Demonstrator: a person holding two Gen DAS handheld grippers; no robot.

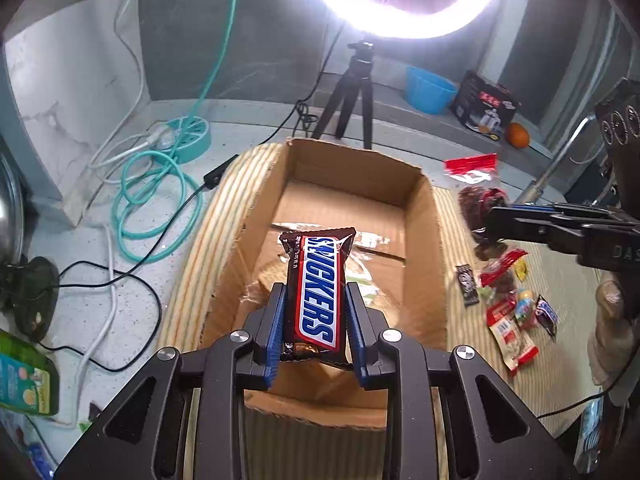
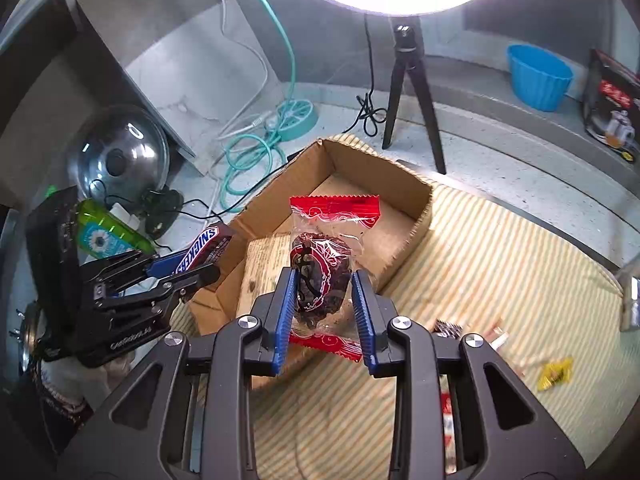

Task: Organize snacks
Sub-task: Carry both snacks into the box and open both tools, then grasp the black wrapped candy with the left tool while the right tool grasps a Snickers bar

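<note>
Both grippers loaded, at the placing step of sorting snacks into the cardboard box [image 1: 424,216]. The left gripper [image 1: 316,320] has its fingers [image 1: 276,328] clenched on the lower half of a Snickers bar [image 1: 318,280], which stands up between them, its top end projecting ahead of the fingertips and over the open box; the box floor, with a clear-wrapped item already lying in it, lies directly beyond and below the fingers. The right gripper [image 2: 324,312] grasps a clear packet with red ends [image 2: 322,268] holding a dark dried snack, pinched at mid-body; the box sits ahead of these fingertips and slightly left. Loose small snacks [image 1: 516,304] remain on the striped mat [image 2: 500,248] to the right of the left fingers, beside the box, on the bench [image 1: 104,264]. Judged next move: lower each load past the box rim, keeping clear of the cardboard wall, then part the fingers so the item drops flat; the two grippers stand near one another, so entering in turn seems prudent
</note>
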